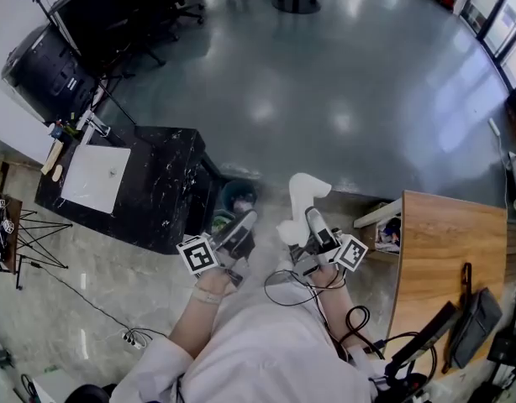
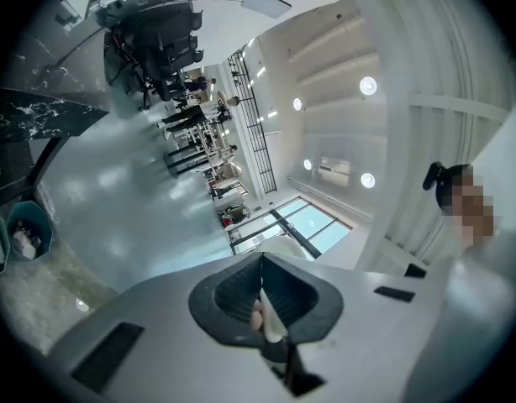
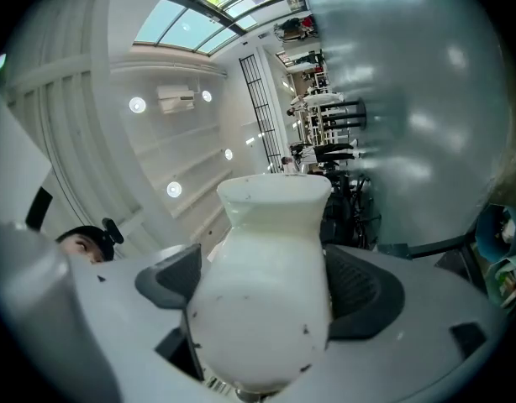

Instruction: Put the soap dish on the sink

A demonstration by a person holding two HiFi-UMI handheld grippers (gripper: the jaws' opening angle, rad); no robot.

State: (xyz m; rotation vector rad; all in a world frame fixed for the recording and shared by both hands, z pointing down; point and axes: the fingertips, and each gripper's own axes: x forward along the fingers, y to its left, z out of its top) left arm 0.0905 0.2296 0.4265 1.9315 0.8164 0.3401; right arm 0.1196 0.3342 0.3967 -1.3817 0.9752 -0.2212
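Soap dish (image 3: 266, 250) in right claw (image 3: 266, 288), left claw (image 2: 262, 296) closed (own view only), sink (image 1: 94, 179) in head view.

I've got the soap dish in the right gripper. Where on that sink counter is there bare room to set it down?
The black marble strip to the right of the white basin is bare, and the basin itself looks empty. It is crowded along the edge behind the basin by the faucet, where small items cluster.
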